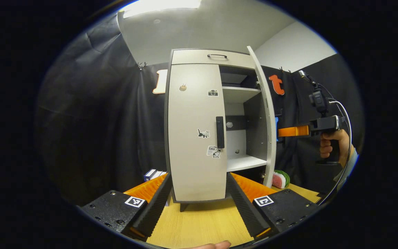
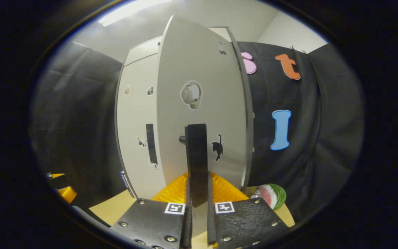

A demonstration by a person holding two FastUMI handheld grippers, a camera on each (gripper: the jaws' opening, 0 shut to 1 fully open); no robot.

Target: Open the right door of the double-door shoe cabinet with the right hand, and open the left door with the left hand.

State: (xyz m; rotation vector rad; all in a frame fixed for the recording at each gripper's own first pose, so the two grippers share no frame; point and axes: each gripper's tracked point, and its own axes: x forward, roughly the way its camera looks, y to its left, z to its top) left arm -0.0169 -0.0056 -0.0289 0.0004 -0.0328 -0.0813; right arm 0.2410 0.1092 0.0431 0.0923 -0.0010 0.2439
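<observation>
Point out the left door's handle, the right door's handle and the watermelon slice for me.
left door handle (image 1: 220,132): left gripper view, middle of the bar.
right door handle (image 2: 197,155): right gripper view, bar above the fingers.
watermelon slice (image 2: 271,195): right gripper view, its cut face.

Shoe cabinet (image 1: 192,138) on wooden table (image 1: 202,224).

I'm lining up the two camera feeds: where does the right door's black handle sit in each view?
Left gripper view: the right door stands open, seen edge-on right of centre; I cannot make out its handle from here.
Right gripper view: the right door's black handle stands upright at lower centre, clamped by the right gripper.
Shared landmark: the watermelon slice on the table by that door's foot.
</observation>
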